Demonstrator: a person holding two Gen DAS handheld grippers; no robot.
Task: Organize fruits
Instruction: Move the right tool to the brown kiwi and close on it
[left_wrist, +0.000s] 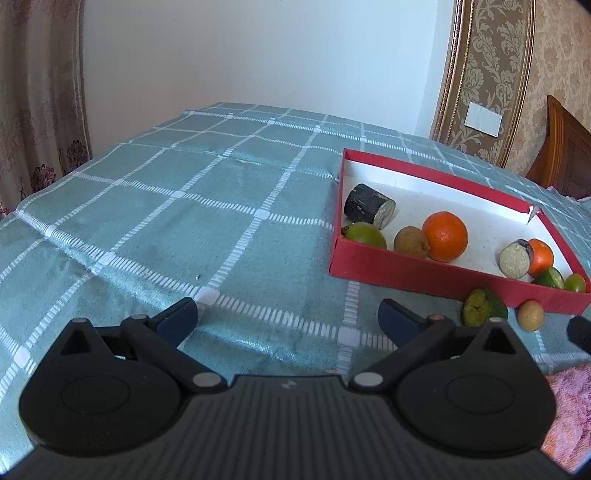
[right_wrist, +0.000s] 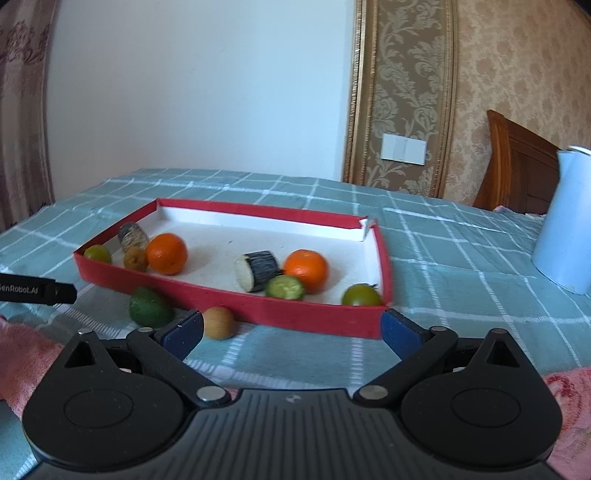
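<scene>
Right tongs (right_wrist: 291, 326) wide, empty, low before red tray (right_wrist: 310, 315), left tongs (left_wrist: 288, 314) likewise wide

The left tongs (left_wrist: 288, 315) hang low with both blue-padded fingers (left_wrist: 177, 317) spread wide and nothing between them. The right tongs (right_wrist: 291, 328) are likewise spread wide and empty, their blue pads (right_wrist: 400, 330) angled outward from the black linkage arms. Seen from the right wrist, a black bar of the left tool (right_wrist: 37, 290) reaches in from the left edge (its printed lettering is only partly legible). No hand or sleeve shows in either view.
</scene>
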